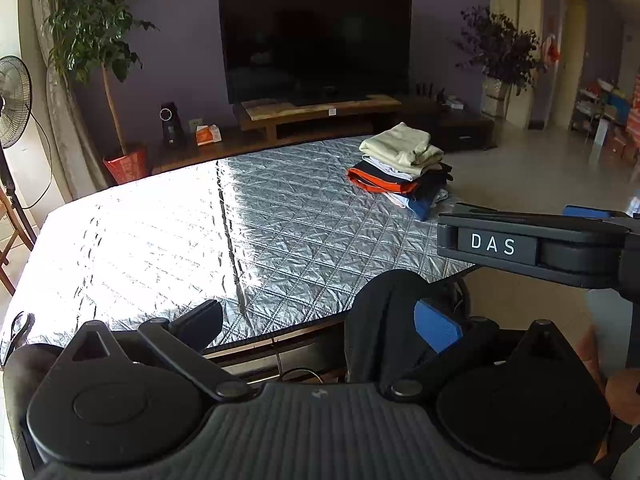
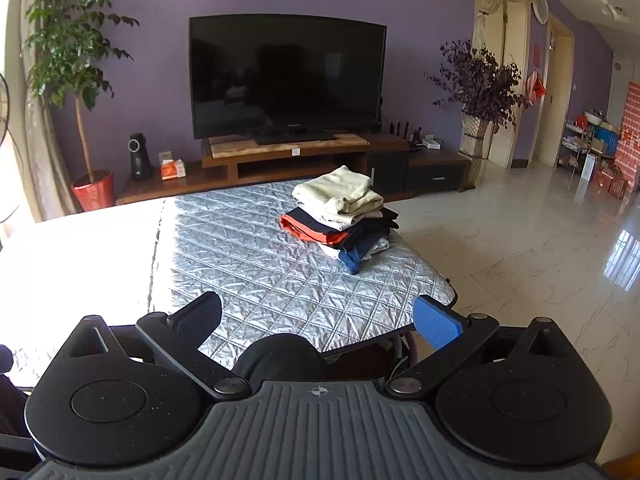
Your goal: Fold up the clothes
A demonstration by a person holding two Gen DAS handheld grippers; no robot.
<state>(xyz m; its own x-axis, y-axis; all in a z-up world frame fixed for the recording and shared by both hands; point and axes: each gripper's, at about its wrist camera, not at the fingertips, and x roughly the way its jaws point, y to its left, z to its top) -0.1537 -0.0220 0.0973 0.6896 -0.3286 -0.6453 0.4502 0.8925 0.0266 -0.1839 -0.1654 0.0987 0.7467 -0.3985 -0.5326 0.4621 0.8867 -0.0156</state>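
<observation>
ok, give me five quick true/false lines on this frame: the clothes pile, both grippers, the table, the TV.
1. A pile of folded clothes sits near the far right corner of the table. True.
2. The top garment on the pile is black. False: it is a pale cream one.
3. The right gripper is clamped on a shirt. False: its jaws stand wide apart with nothing between them.
4. The left gripper is open, with a dark garment lying against its blue finger. True.
5. The TV is showing a picture. False: the screen is dark.
</observation>
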